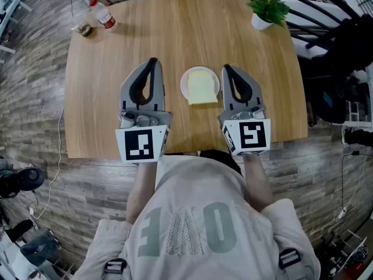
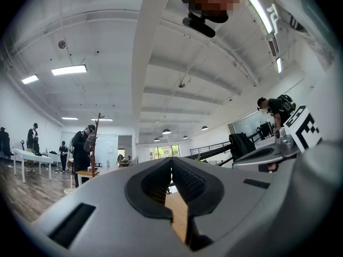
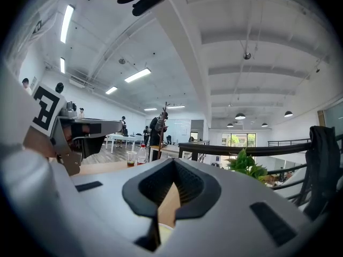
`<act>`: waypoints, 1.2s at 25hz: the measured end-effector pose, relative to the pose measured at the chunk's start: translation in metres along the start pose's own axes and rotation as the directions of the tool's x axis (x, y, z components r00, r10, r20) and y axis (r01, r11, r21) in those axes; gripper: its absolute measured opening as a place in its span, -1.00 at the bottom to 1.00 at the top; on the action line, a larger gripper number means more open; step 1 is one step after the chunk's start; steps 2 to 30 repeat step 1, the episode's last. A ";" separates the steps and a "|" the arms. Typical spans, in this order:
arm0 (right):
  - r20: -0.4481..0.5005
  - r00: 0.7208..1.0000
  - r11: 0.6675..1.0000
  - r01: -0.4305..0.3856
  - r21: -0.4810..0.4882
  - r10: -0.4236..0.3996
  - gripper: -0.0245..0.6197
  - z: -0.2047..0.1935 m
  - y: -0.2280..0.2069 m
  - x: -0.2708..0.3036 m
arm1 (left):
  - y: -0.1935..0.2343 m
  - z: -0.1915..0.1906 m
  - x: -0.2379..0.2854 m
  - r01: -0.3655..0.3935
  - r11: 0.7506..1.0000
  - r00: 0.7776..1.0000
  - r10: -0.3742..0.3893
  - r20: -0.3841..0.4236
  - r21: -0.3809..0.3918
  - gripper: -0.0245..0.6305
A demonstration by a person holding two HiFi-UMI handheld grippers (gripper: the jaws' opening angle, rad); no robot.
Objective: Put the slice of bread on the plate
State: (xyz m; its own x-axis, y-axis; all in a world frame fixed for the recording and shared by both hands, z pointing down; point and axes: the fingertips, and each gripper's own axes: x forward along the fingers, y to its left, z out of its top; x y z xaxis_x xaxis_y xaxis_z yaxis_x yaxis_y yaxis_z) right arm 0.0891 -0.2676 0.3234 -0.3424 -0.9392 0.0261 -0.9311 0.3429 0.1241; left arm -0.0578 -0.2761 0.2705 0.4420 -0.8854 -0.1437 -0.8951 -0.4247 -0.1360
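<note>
Wood table (image 1: 116, 69) carried everything. The left gripper (image 1: 153, 60) and right gripper (image 1: 225, 67) sat low over it, flanking the plate and well clear of it. Both were clenched tip to tip with nothing in them; each gripper view showed only tabletop through the gap behind the tips.

The white plate (image 1: 184, 84) sat between them, near the table's middle. The bread (image 1: 201, 86) lay flat on the plate, its near edge seeming to hang slightly past the rim. My read: placement looked done.

Handling, as I judged it:
- The slice is light, soft and spongy. It dents or tears if squeezed, and flops if held by one corner.
- It isn't slippery.
- For a re-seat I'd have taken the crust at the overhanging edge, with the jaws across the thickness, a light pinch and a level lift.
- The plate looked light too, and could skate on the wood if bumped.
</note>
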 end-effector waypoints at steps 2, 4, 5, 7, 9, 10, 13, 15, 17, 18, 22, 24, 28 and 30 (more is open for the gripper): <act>0.002 1.000 1.000 -0.002 -0.004 0.002 -0.88 0.001 0.000 0.000 | 0.001 0.001 0.000 -0.004 1.000 1.000 0.004 0.003 0.002 -0.90; 0.002 1.000 1.000 -0.002 -0.004 0.002 -0.88 0.001 0.000 0.000 | 0.001 0.001 0.000 -0.004 1.000 1.000 0.004 0.003 0.002 -0.90; 0.002 1.000 1.000 -0.002 -0.004 0.002 -0.88 0.001 0.000 0.000 | 0.001 0.001 0.000 -0.004 1.000 1.000 0.004 0.003 0.002 -0.90; 0.002 1.000 1.000 -0.002 -0.004 0.002 -0.88 0.001 0.000 0.000 | 0.001 0.001 0.000 -0.004 1.000 1.000 0.004 0.003 0.002 -0.90; 0.002 1.000 1.000 -0.002 -0.004 0.002 -0.88 0.001 0.000 0.000 | 0.001 0.001 0.000 -0.004 1.000 1.000 0.004 0.003 0.002 -0.90; 0.002 1.000 1.000 -0.002 -0.004 0.002 -0.88 0.001 0.000 0.000 | 0.001 0.001 0.000 -0.004 1.000 1.000 0.004 0.003 0.002 -0.90; 0.002 1.000 1.000 -0.002 -0.004 0.002 -0.88 0.001 0.000 0.000 | 0.001 0.001 0.000 -0.004 1.000 1.000 0.004 0.003 0.002 -0.90; 0.002 1.000 1.000 -0.002 -0.004 0.002 -0.88 0.001 0.000 0.000 | 0.001 0.001 0.000 -0.004 1.000 1.000 0.004 0.003 0.002 -0.90; 0.002 1.000 1.000 -0.002 -0.004 0.002 -0.88 0.001 0.000 0.000 | 0.001 0.001 0.000 -0.004 1.000 1.000 0.004 0.003 0.002 -0.90; 0.002 1.000 1.000 -0.002 -0.004 0.002 -0.88 0.001 0.000 0.000 | 0.001 0.001 0.000 -0.004 1.000 1.000 0.004 0.003 0.002 -0.90; 0.002 1.000 1.000 -0.002 -0.004 0.002 -0.88 0.001 0.000 0.000 | 0.001 0.001 0.000 -0.004 1.000 1.000 0.004 0.003 0.002 -0.90; 0.002 1.000 1.000 -0.002 -0.004 0.002 -0.88 0.001 0.000 0.000 | 0.001 0.001 0.000 -0.004 1.000 1.000 0.004 0.003 0.002 -0.90; 0.002 1.000 1.000 -0.002 -0.004 0.002 -0.88 0.001 0.000 0.000 | 0.001 0.001 0.000 -0.004 1.000 1.000 0.004 0.003 0.002 -0.90; 0.002 1.000 1.000 -0.002 -0.004 0.002 -0.88 0.001 0.000 0.000 | 0.001 0.001 0.000 -0.004 1.000 1.000 0.004 0.003 0.002 -0.90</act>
